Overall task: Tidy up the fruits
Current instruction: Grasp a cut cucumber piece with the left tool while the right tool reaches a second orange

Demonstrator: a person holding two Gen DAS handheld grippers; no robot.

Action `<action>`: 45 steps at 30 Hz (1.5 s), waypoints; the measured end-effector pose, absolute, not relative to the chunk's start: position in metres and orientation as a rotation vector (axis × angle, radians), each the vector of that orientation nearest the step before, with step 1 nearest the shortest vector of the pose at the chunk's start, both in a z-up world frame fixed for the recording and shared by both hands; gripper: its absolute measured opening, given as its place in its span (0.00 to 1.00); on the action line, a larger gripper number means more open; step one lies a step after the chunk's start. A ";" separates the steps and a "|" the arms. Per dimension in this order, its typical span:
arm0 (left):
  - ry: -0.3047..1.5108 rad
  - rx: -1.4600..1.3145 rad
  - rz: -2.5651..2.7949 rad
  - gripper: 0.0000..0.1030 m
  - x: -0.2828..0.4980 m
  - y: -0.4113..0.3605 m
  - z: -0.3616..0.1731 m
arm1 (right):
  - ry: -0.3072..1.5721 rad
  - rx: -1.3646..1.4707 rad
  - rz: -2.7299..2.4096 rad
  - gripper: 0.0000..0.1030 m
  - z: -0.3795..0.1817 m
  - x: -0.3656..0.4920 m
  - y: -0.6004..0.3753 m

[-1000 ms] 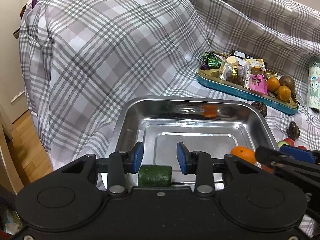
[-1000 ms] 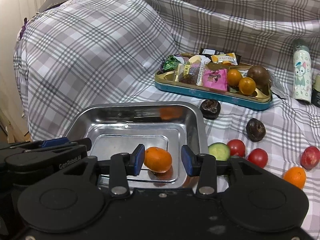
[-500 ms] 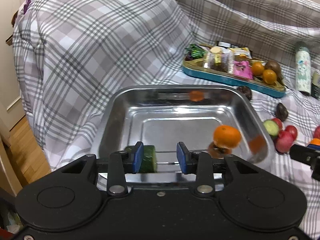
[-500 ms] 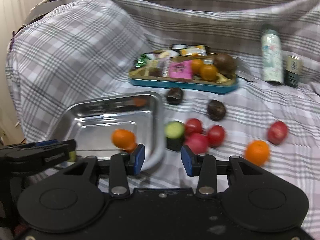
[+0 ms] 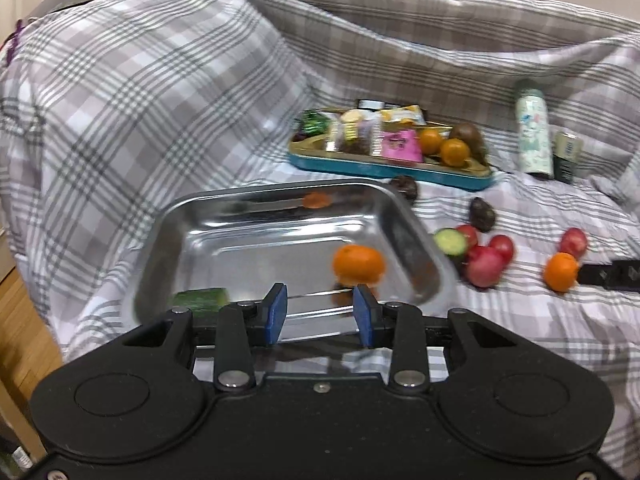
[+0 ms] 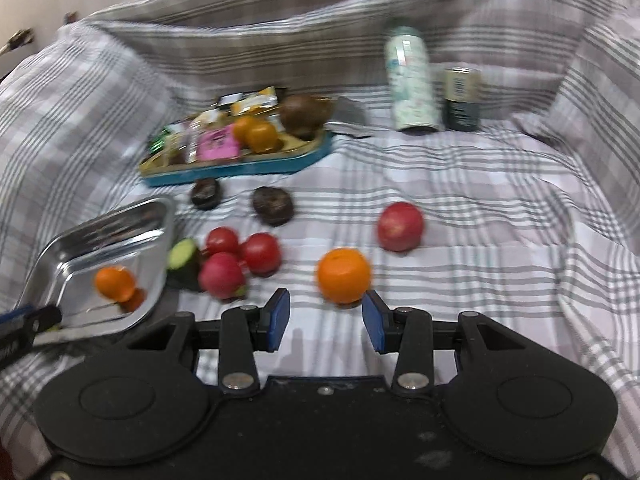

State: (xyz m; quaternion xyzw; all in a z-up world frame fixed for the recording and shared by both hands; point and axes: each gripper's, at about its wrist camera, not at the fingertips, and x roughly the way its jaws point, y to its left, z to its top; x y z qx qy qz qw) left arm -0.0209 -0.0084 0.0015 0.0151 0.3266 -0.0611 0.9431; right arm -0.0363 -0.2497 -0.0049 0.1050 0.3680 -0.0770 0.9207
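The left gripper [image 5: 320, 314] is released and empty at the near rim of the steel tray [image 5: 256, 216], which holds an orange [image 5: 359, 263] and a cucumber piece [image 5: 200, 298]. The right gripper [image 6: 325, 320], also released, sits just near another orange [image 6: 343, 275] on the checked cloth [image 6: 500, 220].

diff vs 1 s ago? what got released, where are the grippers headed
Both let go: the right gripper left its orange in the steel tray, swung right and now faces the loose orange. The left gripper dropped its cucumber piece at the tray's near-left edge and shifted right. Unchanged: snack tray, tomatoes, bottle.
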 end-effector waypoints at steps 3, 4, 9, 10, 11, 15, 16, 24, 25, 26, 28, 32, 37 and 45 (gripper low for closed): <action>0.665 0.047 -0.163 0.43 -0.023 -0.022 0.001 | 0.750 0.231 -0.184 0.42 -0.003 -0.032 -0.259; 0.664 0.052 -0.178 0.43 -0.024 -0.027 0.001 | 0.748 0.227 -0.191 0.42 -0.002 -0.030 -0.262; 0.654 0.091 -0.263 0.43 -0.023 -0.058 0.002 | 0.725 0.214 -0.226 0.42 0.001 -0.022 -0.274; 0.652 0.094 -0.289 0.43 -0.022 -0.065 0.003 | 0.724 0.218 -0.237 0.42 0.001 -0.019 -0.278; 0.651 0.096 -0.310 0.43 -0.021 -0.071 0.003 | 0.725 0.222 -0.246 0.42 0.001 -0.016 -0.282; 0.653 0.123 -0.393 0.44 -0.018 -0.095 0.000 | 0.727 0.234 -0.273 0.42 0.003 -0.005 -0.294; 0.656 0.135 -0.410 0.44 -0.015 -0.101 -0.004 | 0.724 0.234 -0.280 0.42 0.003 -0.001 -0.296; 0.751 0.142 -0.396 0.44 0.009 -0.108 -0.031 | 0.716 0.262 -0.289 0.42 0.002 0.010 -0.307; 0.761 0.135 -0.385 0.44 0.012 -0.105 -0.034 | 0.721 0.262 -0.290 0.42 0.000 0.011 -0.308; 0.770 0.124 -0.387 0.44 0.015 -0.103 -0.035 | 0.727 0.261 -0.292 0.42 -0.001 0.012 -0.309; 0.795 0.099 -0.373 0.44 0.022 -0.100 -0.038 | 0.739 0.262 -0.296 0.42 -0.004 0.013 -0.311; 0.787 0.083 -0.324 0.44 0.030 -0.093 -0.040 | 0.749 0.256 -0.300 0.42 -0.006 0.013 -0.312; 0.791 0.045 -0.288 0.44 0.043 -0.084 -0.041 | 0.763 0.236 -0.273 0.42 -0.008 0.008 -0.309; 0.771 0.074 -0.292 0.44 0.047 -0.091 -0.041 | 0.770 0.185 -0.134 0.42 -0.009 0.001 -0.291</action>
